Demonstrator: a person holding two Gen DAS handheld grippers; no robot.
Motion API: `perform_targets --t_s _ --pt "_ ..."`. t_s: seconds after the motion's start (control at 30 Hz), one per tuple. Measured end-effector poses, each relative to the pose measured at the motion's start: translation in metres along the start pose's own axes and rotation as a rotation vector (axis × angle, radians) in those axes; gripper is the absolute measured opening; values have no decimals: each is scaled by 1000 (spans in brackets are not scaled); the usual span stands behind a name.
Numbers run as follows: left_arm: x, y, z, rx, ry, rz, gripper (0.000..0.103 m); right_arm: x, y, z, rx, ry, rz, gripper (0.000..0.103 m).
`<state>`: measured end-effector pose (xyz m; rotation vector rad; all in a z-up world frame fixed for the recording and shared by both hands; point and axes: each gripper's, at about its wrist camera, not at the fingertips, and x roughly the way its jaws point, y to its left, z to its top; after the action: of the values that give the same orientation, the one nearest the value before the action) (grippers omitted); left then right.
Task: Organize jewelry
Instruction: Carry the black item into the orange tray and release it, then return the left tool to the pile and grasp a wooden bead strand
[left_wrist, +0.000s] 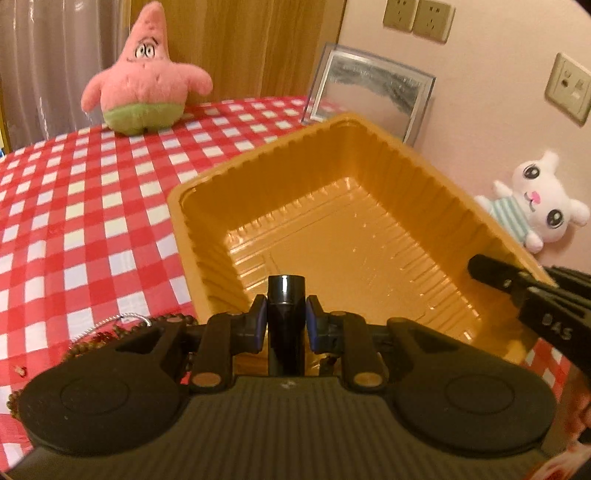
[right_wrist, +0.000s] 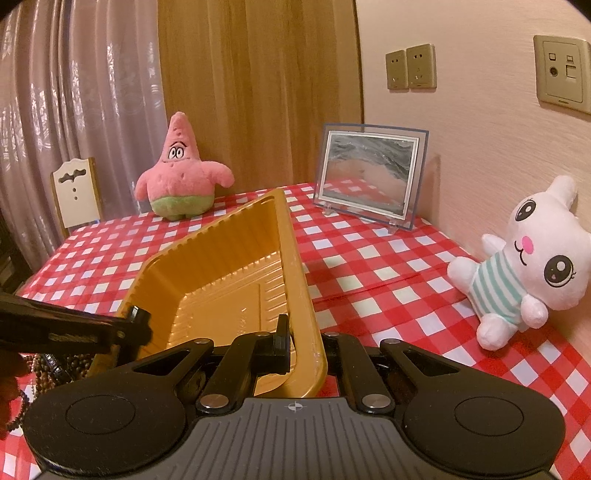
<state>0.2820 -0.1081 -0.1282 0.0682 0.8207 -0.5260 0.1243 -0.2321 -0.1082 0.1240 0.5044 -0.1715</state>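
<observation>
A red-and-white checked cloth covers the counter, which stands against a pale pink wall with beige socket plates, a wood-grain panel and a sheer patterned curtain behind. At the far left a cream chair back shows beyond the counter edge, and a fuzzy pink star-shaped plush with green shorts stands upright near the back. On the near left of the counter lies the jewelry: strands of small brown round beads tangled with a thin silvery chain, just beside the tray's near left corner. The left gripper is clamped on a glossy black cylinder, its blue-faced pads pressing the cylinder's two sides, held upright at the tray's near rim. The tray is a thin orange-gold plastic rectangle with ribbed, corrugated walls and a grooved shiny floor, and it is tilted up off the cloth. The right gripper is closed on the tray's smooth flat rim at the near right corner, one black finger inside the wall and the other hidden outside it. Behind the tray a clear-framed sand picture leans on small feet. At the far right a soft white bunny plush in a striped mint shirt sits against the wall.
</observation>
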Motion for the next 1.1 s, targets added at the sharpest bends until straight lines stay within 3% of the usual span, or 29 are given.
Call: perform_targets --t_s 0.33,0.47,0.67,0.83,1.1 --pt "23 -3 4 5 39 31 20 2 -1 1 -4 3 2 6" --pt "11 0 7 -24 7 20 27 2 -1 1 -3 3 3 6" --pt "-41 22 8 -83 -114 6 33 2 -2 1 0 4 2 6" --pt "-87 59 -6 -115 -163 113 33 2 -2 1 4 5 2 6" --pt "-131 128 -58 -222 -98 324 33 3 -2 0 4 5 -4 6"
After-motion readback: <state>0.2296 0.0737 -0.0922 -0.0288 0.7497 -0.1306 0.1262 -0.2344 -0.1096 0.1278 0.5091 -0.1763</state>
